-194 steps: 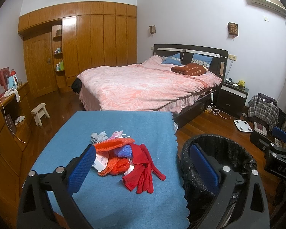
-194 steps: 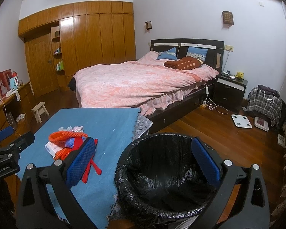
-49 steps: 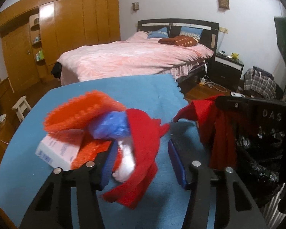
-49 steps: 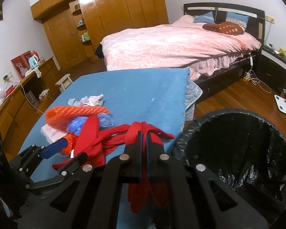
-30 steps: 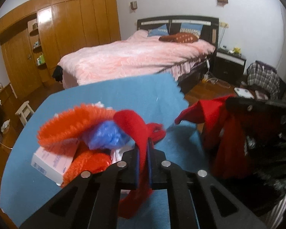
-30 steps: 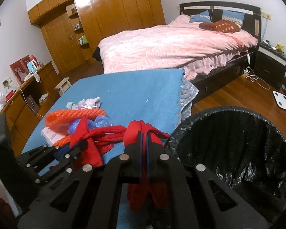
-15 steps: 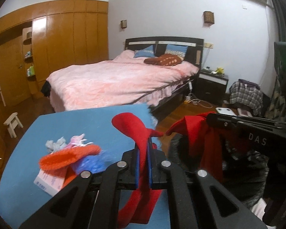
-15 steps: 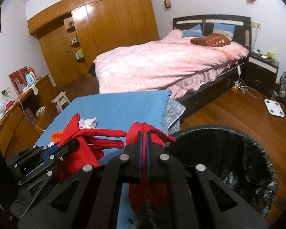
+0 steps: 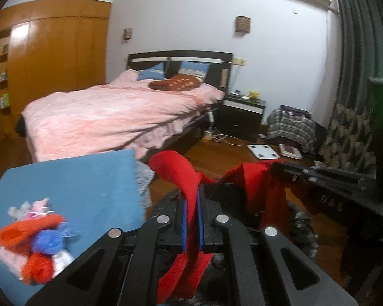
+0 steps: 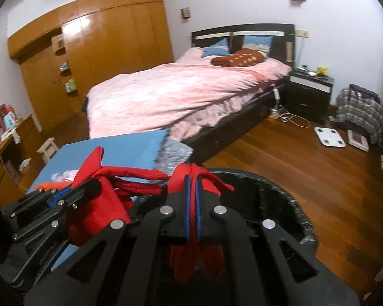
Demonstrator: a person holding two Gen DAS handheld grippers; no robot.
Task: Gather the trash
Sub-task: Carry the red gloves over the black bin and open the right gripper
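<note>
Since the red gloves are soft knit cloth, they look light, limp and not at all fragile; I judge they will fold and drape wherever they are pinched, so any bunched fold near the cuff or palm gives a safe hold, and the only risk is a dangling finger snagging on the bin rim. The left gripper (image 9: 191, 214) has its jaws closed on one glove (image 9: 177, 170): the cloth passes straight between the blue pads, a rounded hump stands above them and a long tail hangs below. The right gripper (image 10: 191, 204) likewise has its jaws closed on the second glove (image 10: 206, 178), with a bunch of cloth bulging over the pads and the glove fingers hanging under them. Both gloves are clear of the counter (image 9: 71, 178) and carried in the air.

From the right wrist view, the bin (image 10: 275, 204), lined with a black bag, lies right below and ahead of the right jaws, so that glove hangs over its mouth. The left glove hangs near the bin's edge, just beside the counter corner; whether it is fully over the opening I cannot tell.

On the counter, a pile (image 9: 30, 247) of orange netting, blue and white scraps and a small box waits to be collected, well apart from both jaws.
</note>
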